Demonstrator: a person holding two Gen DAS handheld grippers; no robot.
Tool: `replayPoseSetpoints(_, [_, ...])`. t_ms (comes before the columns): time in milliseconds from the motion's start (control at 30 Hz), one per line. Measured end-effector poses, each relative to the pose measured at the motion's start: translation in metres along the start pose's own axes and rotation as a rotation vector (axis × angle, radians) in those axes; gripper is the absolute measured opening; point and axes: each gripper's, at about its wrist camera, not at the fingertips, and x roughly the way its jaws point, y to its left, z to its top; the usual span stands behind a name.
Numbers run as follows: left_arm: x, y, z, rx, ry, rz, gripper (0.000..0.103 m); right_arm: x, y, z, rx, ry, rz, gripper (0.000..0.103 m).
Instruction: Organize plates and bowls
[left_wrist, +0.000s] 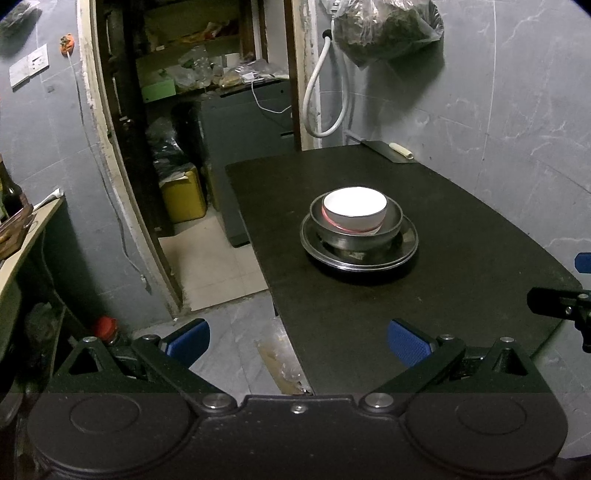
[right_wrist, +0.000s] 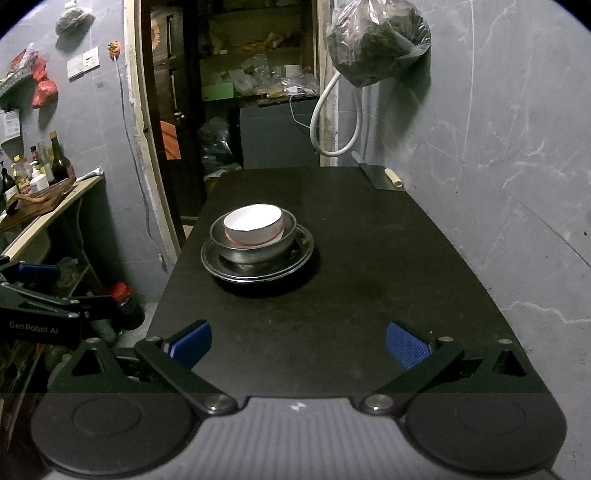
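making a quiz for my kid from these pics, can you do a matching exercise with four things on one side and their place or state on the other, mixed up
Things:
1. white bowl
2. metal bowl
3. metal plates
4. left gripper

Place or state:
A. at the bottom of the stack, on the black table
B. open, holding nothing
C. topmost, nested inside another bowl
D. in the middle, sitting on the plates

Pairs: 1-C, 2-D, 3-A, 4-B
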Motion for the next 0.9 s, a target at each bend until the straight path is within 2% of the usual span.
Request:
replayPoseSetpoints(533, [0.011, 0.013, 0.004, 0.005, 0.009, -0.035, 0.102, 0.010, 0.009, 0.005, 0.012, 0.029, -0.027, 0.103])
replayPoseSetpoints(900, [0.024, 0.030, 0.005, 0.046, 0.016, -0.083, 0.102, 0.021, 0.022, 0.004, 0.045, 0.066, -0.062, 0.103])
